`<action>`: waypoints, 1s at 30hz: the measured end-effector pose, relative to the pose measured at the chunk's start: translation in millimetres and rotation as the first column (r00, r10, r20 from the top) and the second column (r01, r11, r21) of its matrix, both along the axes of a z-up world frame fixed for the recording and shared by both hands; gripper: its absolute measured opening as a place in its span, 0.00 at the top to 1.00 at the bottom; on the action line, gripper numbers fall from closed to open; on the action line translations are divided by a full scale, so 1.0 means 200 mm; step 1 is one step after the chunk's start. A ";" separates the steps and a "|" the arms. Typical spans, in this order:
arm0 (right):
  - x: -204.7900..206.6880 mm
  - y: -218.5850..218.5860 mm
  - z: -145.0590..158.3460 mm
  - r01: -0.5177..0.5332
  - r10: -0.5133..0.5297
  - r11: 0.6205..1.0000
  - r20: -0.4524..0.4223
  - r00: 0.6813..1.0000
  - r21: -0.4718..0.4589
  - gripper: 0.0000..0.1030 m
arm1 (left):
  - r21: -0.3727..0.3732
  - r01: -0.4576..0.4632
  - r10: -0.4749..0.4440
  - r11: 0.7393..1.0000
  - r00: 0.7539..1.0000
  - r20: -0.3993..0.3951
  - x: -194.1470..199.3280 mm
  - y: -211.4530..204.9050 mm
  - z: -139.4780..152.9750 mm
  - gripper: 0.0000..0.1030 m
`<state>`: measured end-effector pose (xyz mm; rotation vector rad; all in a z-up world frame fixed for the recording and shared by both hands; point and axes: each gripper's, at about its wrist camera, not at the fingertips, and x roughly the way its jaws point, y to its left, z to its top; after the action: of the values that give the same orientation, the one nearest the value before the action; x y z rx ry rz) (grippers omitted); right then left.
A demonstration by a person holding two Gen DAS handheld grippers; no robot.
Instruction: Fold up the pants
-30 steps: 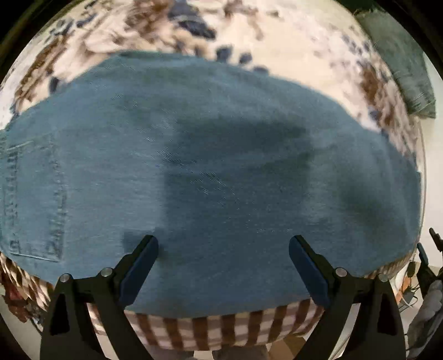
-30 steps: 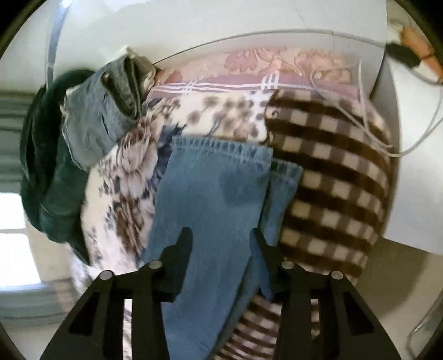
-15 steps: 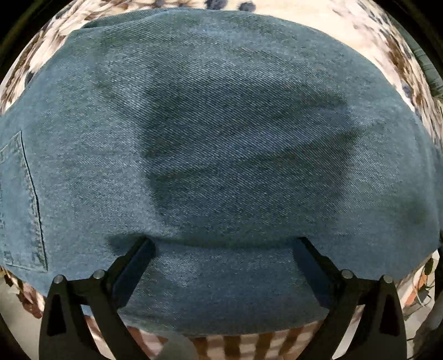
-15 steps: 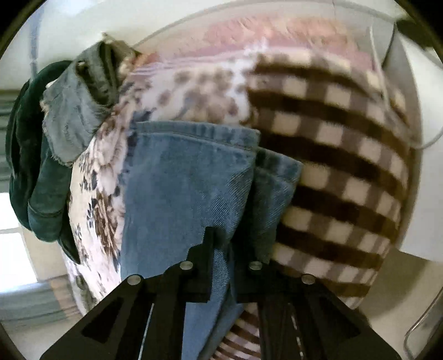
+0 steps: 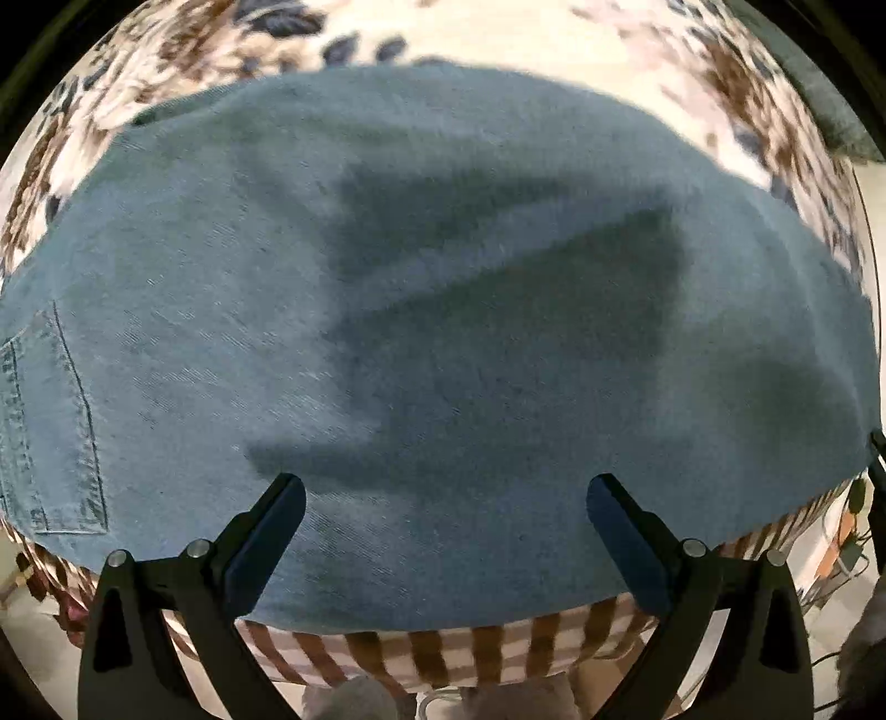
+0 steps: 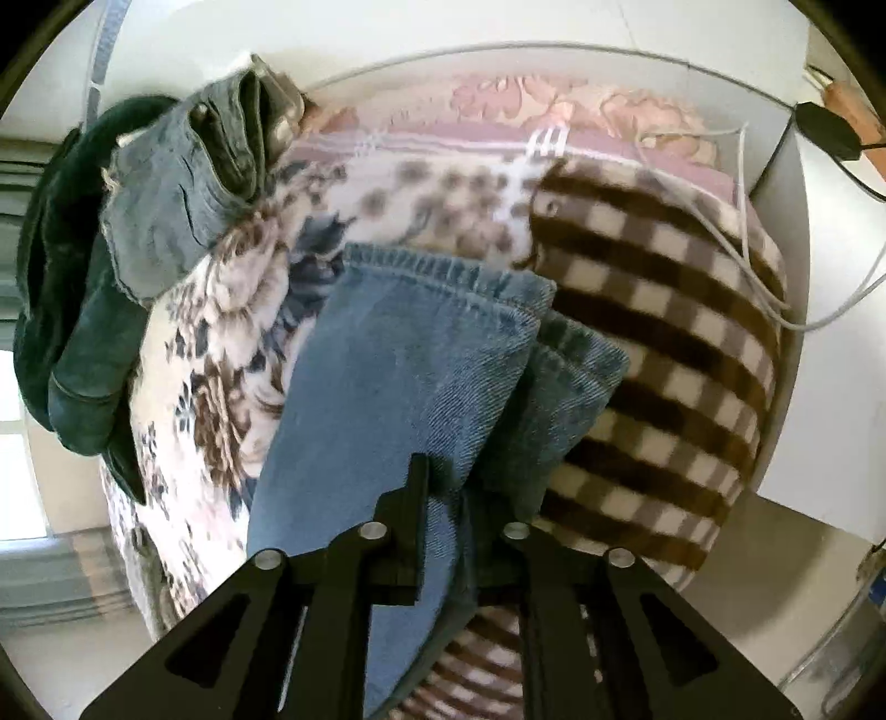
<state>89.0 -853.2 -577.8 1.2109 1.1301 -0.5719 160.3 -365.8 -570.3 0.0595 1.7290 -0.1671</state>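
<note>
Blue denim pants (image 5: 443,332) lie flat on a bed and fill most of the left wrist view, with a back pocket (image 5: 50,432) at the left edge. My left gripper (image 5: 443,498) is open just above the denim near its front edge. In the right wrist view the pants' legs (image 6: 410,399) lie one on the other, their hems (image 6: 443,271) pointing away. My right gripper (image 6: 448,498) is shut on the pants, pinching the upper leg's right edge close to the hems.
A floral blanket (image 6: 221,332) and a brown checked blanket (image 6: 664,343) cover the bed. Other folded jeans (image 6: 183,194) and a dark green garment (image 6: 61,304) lie at the bed's far left. White cables (image 6: 775,232) cross the checked blanket. A white wall (image 6: 498,27) stands behind.
My right gripper closed on the pants' upper leg and lifted its edge slightly. My left gripper dipped close to the denim, then drew back a little, staying open.
</note>
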 end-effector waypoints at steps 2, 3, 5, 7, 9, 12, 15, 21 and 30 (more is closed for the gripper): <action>-0.02 -0.01 -0.06 0.019 -0.019 0.998 -0.006 1.000 0.067 0.84 | 0.000 -0.004 0.004 1.000 1.000 -0.028 -0.02 0.01 -0.06 0.00; -0.03 -0.01 -0.08 0.021 -0.020 0.996 -0.010 1.000 0.084 0.84 | 0.007 0.001 -0.001 1.000 0.999 -0.033 -0.03 -0.01 -0.08 0.00; -0.05 0.00 -0.10 0.037 -0.037 0.994 -0.006 0.999 0.099 0.84 | 0.017 0.016 -0.016 1.000 1.000 -0.024 -0.03 -0.03 -0.08 0.00; -0.06 0.02 -0.10 0.040 -0.041 0.996 0.009 0.999 0.082 0.96 | 0.014 0.024 -0.024 1.000 0.999 -0.024 -0.04 -0.04 -0.09 0.00; -0.05 0.06 -0.03 0.030 -0.031 0.999 0.044 0.999 0.019 0.96 | 0.011 0.028 -0.028 1.000 0.999 -0.032 0.01 -0.05 -0.08 0.00; -0.07 0.10 0.09 0.035 -0.032 0.999 0.083 0.996 -0.038 0.97 | -0.007 0.032 -0.032 0.999 0.999 -0.035 0.06 0.01 -0.02 0.00; -0.10 0.13 0.20 0.017 -0.010 0.997 0.092 0.996 -0.075 0.97 | -0.035 0.041 -0.041 0.999 0.999 -0.010 0.04 0.03 0.09 0.00; -0.13 0.09 -0.08 -0.081 0.080 0.997 -0.091 0.993 -0.006 0.90 | -0.032 0.085 -0.086 0.996 0.996 -0.030 0.00 -0.01 0.04 0.00; -0.29 -0.04 -0.13 0.128 -0.133 0.990 0.093 0.987 0.060 0.42 | -0.003 0.116 -0.116 0.993 0.992 -0.053 -0.03 -0.09 -0.12 0.00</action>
<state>30.9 -860.6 -603.5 1.3523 0.9949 -0.5791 153.3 -384.4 -594.2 0.1570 1.7797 -0.2561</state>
